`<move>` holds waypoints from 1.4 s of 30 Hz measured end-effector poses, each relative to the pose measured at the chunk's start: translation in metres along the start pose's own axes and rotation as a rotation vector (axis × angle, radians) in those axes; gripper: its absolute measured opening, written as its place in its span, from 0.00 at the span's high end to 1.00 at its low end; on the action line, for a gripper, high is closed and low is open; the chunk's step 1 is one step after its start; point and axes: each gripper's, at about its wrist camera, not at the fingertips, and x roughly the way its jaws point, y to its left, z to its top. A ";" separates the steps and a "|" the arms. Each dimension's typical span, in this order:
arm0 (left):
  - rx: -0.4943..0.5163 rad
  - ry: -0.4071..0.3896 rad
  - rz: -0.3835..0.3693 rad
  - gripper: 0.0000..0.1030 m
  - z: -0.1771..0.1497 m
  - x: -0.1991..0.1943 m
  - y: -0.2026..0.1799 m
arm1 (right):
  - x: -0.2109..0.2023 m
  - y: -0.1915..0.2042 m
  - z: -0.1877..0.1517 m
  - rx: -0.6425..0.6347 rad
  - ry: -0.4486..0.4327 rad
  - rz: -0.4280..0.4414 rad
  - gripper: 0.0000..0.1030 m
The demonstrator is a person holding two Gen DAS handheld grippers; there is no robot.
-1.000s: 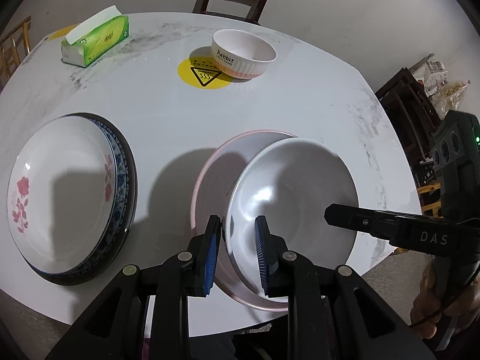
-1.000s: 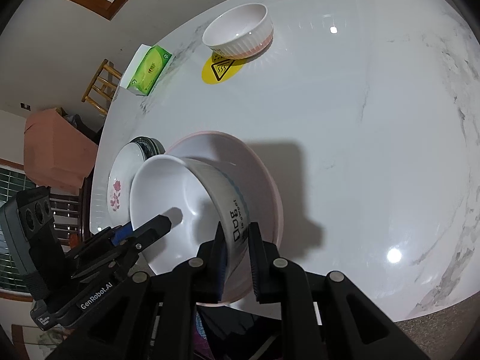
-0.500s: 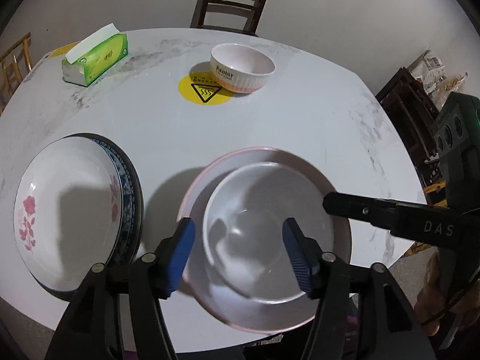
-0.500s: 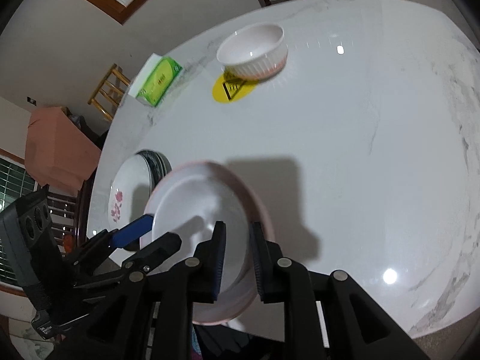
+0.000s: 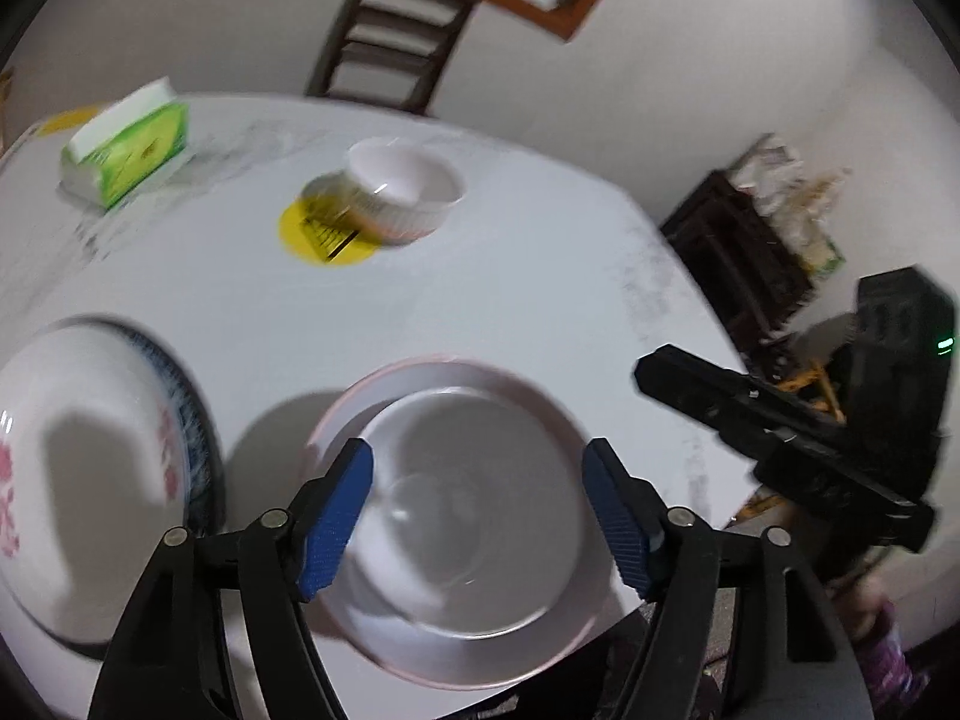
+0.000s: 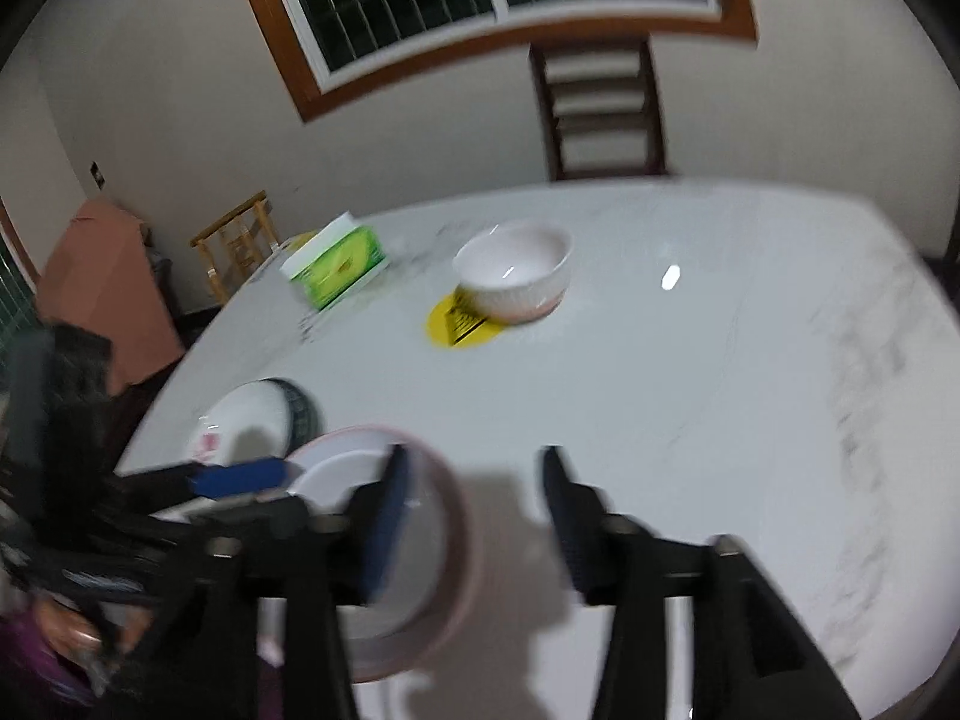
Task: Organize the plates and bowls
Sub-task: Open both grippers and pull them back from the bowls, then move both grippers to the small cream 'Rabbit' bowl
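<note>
Both pairs of fingers stand apart and are opening, and neither grips anything. Blue pads (image 5: 336, 516) of the left gripper (image 5: 477, 516) flank the white bowl (image 5: 468, 516) without touching it; the bowl sits inside the pink-rimmed plate (image 5: 564, 420) near the table's (image 5: 510, 300) front edge.

Hidden or unclear:
- Both views are motion-blurred, so print on the dishes cannot be read.
- The near rim of the pink-rimmed plate is cut off by the left gripper's black arms.
- In the right wrist view, the right gripper (image 6: 474, 516) covers part of that plate (image 6: 444, 540); its left finger overlaps the plate, and its right finger is over bare table (image 6: 720, 390).
- The flowered plate (image 5: 78, 450) lies on a blue-patterned plate (image 5: 195, 420), of which only an edge shows.
- The person's hand below the right gripper (image 5: 774, 438) is mostly cut off.

Farther back, a ribbed bowl (image 5: 402, 195) rests partly on a yellow sticker (image 5: 318, 234), with a green tissue box (image 5: 129, 150) to its left.
</note>
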 end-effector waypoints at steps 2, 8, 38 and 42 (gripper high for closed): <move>0.054 -0.054 -0.028 0.29 0.000 -0.008 -0.005 | -0.011 -0.010 -0.005 0.012 -0.099 -0.027 0.48; 0.099 -0.450 0.229 0.23 -0.009 -0.050 -0.009 | -0.024 -0.049 -0.039 0.046 -0.487 -0.190 0.46; -0.125 -0.067 0.239 0.04 0.093 -0.011 0.053 | 0.072 -0.091 0.017 0.248 0.053 0.158 0.35; -0.144 0.046 0.222 0.03 0.119 0.018 0.063 | 0.085 -0.082 0.053 0.248 0.147 0.200 0.35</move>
